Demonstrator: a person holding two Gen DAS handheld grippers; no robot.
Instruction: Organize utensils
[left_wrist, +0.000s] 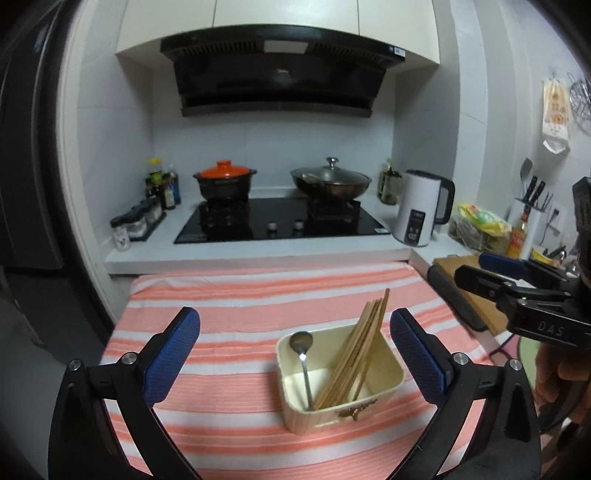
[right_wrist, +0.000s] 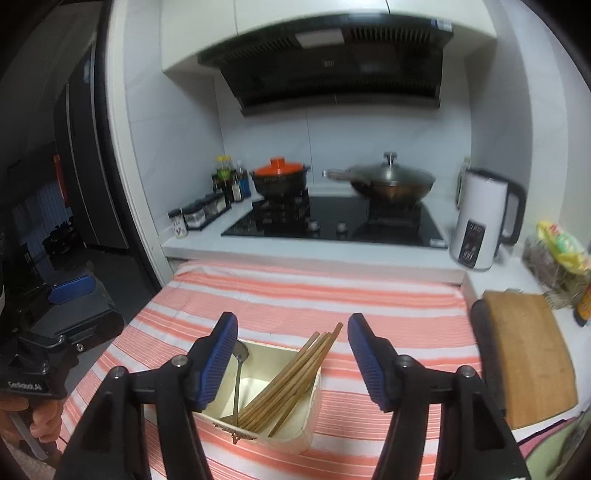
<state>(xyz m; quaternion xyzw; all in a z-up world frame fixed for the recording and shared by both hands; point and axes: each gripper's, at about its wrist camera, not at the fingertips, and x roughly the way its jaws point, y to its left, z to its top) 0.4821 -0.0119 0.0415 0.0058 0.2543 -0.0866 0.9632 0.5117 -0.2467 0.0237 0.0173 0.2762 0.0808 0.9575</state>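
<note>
While both are standing open and empty, right hand-held gripper (right_wrist: 291, 358) is hovering nearer the cream holder (left_wrist: 391, 373) than left hand-held gripper (left_wrist: 295, 354); chopsticks (left_wrist: 354, 362) and spoon (left_wrist: 304, 363) are leaning inside, handles slanting up-away.

wooden chopsticks (left_wrist: 360, 354), shiny metal spoon (left_wrist: 303, 360), seemingly plastic box (left_wrist: 384, 386)

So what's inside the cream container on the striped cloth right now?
Inside the cream container a metal spoon stands bowl-up beside a bundle of wooden chopsticks leaning right. Its near wall hides their lower ends and part of the floor.
</note>
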